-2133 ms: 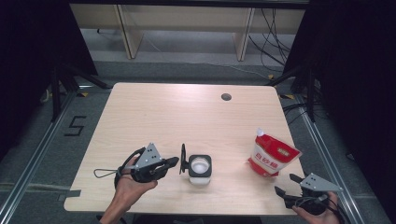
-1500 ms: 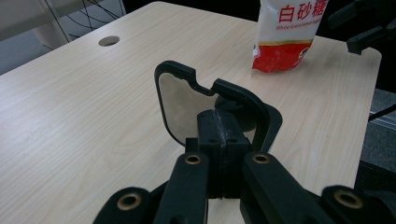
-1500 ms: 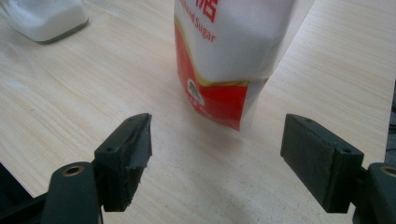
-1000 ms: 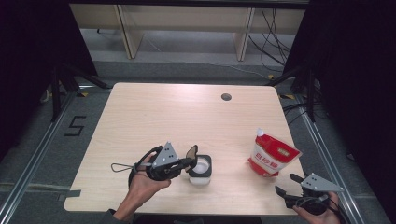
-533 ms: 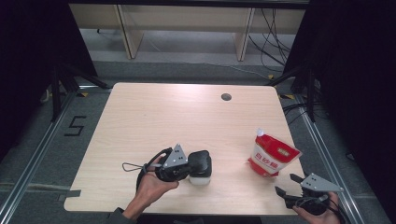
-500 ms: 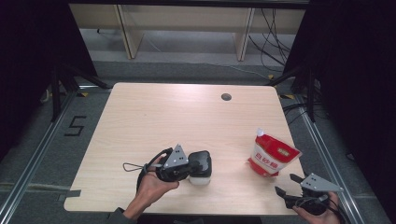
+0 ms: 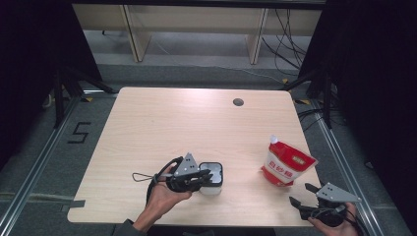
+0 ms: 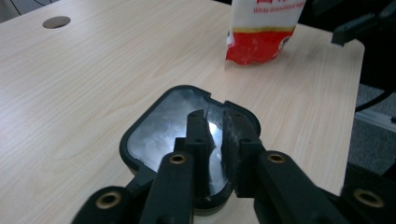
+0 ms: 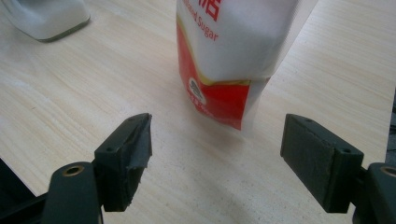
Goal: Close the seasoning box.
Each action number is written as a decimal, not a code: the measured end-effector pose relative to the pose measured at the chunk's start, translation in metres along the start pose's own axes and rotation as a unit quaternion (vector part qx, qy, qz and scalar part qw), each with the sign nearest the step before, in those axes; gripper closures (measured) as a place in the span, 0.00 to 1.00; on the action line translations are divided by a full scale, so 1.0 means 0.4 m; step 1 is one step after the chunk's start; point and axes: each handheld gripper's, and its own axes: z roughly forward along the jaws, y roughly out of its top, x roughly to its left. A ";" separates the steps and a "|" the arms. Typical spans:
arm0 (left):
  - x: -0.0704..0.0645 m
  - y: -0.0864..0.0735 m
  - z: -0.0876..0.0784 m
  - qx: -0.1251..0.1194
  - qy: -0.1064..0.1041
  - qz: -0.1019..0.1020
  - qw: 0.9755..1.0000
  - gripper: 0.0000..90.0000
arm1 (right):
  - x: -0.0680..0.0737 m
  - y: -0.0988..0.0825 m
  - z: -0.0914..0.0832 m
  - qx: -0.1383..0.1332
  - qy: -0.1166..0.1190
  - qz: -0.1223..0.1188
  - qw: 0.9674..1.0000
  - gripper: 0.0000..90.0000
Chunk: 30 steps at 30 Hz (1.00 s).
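A white container (image 7: 212, 189) with a black, clear-windowed lid (image 8: 154, 130) stands near the table's front edge. The lid lies flat on it. My left gripper (image 7: 207, 176) lies level across the lid from the left. Its jaws (image 8: 212, 116) have just been opening and stand a narrow gap apart over the window, with nothing between them. A red and white sugar bag (image 7: 284, 166) stands upright at the right. My right gripper (image 7: 300, 193) rests below it near the front right corner. Its jaws (image 9: 217, 144) are wide open, facing the bag (image 9: 229, 46) without touching it.
A round cable hole (image 7: 238, 102) sits at the table's far side. The left gripper's cable (image 7: 145, 176) loops on the table to its left. The container (image 9: 46, 16) shows at the top left of the right gripper view. Wooden shelving and loose cables lie beyond the table.
The left gripper moved right to the container, and the black lid that stood upright beside it now lies flat on top. The left jaws parted slightly. The right gripper kept still.
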 end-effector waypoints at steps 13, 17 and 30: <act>0.022 -0.003 -0.045 -0.014 0.012 -0.036 0.999 0.47 | 0.001 0.001 0.000 0.001 -0.001 -0.009 1.000 0.28; 0.027 -0.026 -0.063 -0.013 0.019 -0.037 0.999 0.42 | 0.007 0.001 -0.001 0.003 0.003 0.000 1.000 0.28; 0.049 -0.102 -0.108 -0.001 0.035 -0.052 0.998 0.34 | 0.018 0.003 -0.004 0.011 0.013 0.003 1.000 0.28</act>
